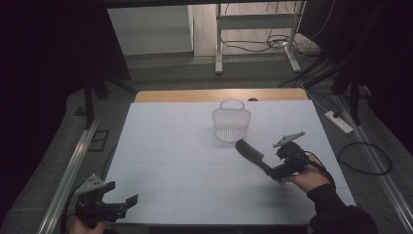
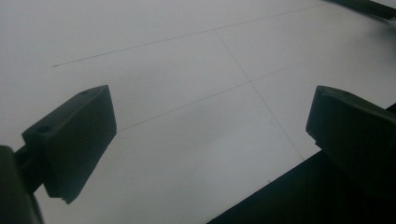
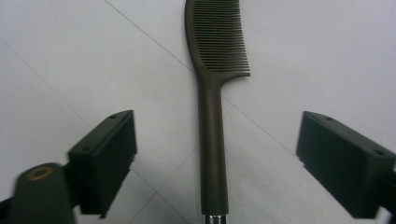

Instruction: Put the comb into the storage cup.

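At the near left corner of the white table sheet (image 1: pixel 185 161), well away from the white mesh plastic basket (image 1: pixel 231 124), your left gripper (image 1: pixel 117 204) sits low above the surface. In the left gripper view its two black jaws stand wide apart with nothing between them but bare sheet and its thin seams.

The basket, your landmark, stands upright on the far middle of the sheet, its looped handle raised at the back.

Just to the right and nearer to you than the basket lies the dark long-handled plastic comb (image 1: pixel 252 155), flat on the sheet, its toothed head close to the basket's foot and its handle running away towards your right hand (image 1: pixel 307 179).

Your right gripper (image 1: pixel 276 171) hovers at the handle end, further right of the basket. In the right gripper view the comb (image 3: pixel 212 107) lies straight up the middle, teeth facing right, and the jaws stand wide on either side of the handle without touching it.
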### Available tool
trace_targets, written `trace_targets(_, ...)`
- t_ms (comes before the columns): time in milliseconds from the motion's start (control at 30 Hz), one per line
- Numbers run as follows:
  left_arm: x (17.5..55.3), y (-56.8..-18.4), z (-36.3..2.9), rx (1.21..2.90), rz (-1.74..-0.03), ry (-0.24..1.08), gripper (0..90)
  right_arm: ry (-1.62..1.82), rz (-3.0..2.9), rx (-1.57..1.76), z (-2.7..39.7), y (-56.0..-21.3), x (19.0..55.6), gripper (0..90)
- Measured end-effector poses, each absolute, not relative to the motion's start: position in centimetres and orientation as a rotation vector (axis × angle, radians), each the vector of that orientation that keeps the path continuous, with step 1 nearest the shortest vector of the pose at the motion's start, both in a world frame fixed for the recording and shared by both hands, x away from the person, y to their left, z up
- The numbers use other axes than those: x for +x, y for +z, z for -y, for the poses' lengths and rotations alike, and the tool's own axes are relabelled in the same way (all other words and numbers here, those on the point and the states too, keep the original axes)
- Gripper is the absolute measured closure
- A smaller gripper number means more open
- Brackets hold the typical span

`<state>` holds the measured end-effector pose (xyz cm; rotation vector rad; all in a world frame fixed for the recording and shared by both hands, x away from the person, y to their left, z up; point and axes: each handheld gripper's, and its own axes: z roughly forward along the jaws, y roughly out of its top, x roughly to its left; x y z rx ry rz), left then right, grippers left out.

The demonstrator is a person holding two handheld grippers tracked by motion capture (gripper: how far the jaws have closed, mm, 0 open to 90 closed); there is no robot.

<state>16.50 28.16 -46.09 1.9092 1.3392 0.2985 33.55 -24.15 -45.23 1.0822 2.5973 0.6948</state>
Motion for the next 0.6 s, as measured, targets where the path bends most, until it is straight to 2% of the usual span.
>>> trace_targets(33,16.5,-46.1,-28.2,1.909,-1.339,0.299,2.3,0.7,-2.595,1.1,24.2,-45.2,33.7,2.1)
trace_targets(100,16.5,-46.1,-28.2,1.909,-1.339,0.298,2.4,0.692,-2.599,1.111,24.2,-45.2,33.9,0.0)
trace_targets(467,16.5,-46.1,-28.2,1.91,-1.34,0.297,2.3,0.652,-2.619,1.142,24.2,-45.6,34.6,0.0)
trace_targets(600,16.5,-46.1,-28.2,1.909,-1.339,0.298,2.4,0.588,-2.655,1.133,24.0,-47.2,35.0,0.0)
